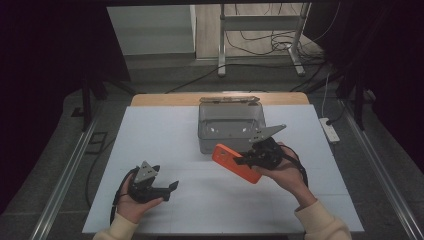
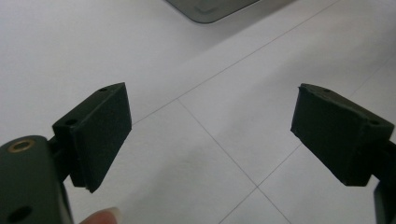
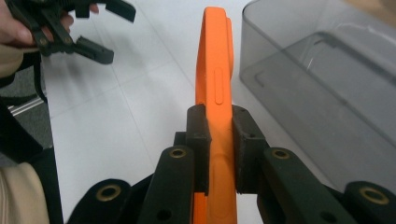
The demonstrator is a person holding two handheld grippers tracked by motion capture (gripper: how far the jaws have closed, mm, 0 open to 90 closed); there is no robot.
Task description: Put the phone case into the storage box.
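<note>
The right gripper (image 1: 246, 160) pinched a flat orange phone-shaped slab with rounded corners and a rubbery-looking case (image 1: 237, 163), its two black pads (image 3: 198, 140) pressed against the two broad faces near one end, so that most of the slab stood out beyond the fingertips, edge-on in the right gripper view with a slim side button (image 3: 218, 87) just past the pads. It was held clear of the white table top (image 1: 165, 145), just beside the near wall of a clear grey plastic bin with rounded corners (image 1: 231, 127), which lay off to one side of the fingers and a little beyond them. The slab looked stiff and thin, probably light to moderate in weight, and its matt skin likely gave the pads good friction; still, a hold so close to one end would probably let the long free part lever and twist, so a pinch nearer the middle of the faces seemed the safer place. Squeezing on the side button or dropping it against the bin's hard wall seemed the main risks. The left gripper (image 1: 172, 187) rested low over the table, well apart from the slab, its pads (image 2: 100, 135) spread wide with nothing between them but bare white surface.
</note>
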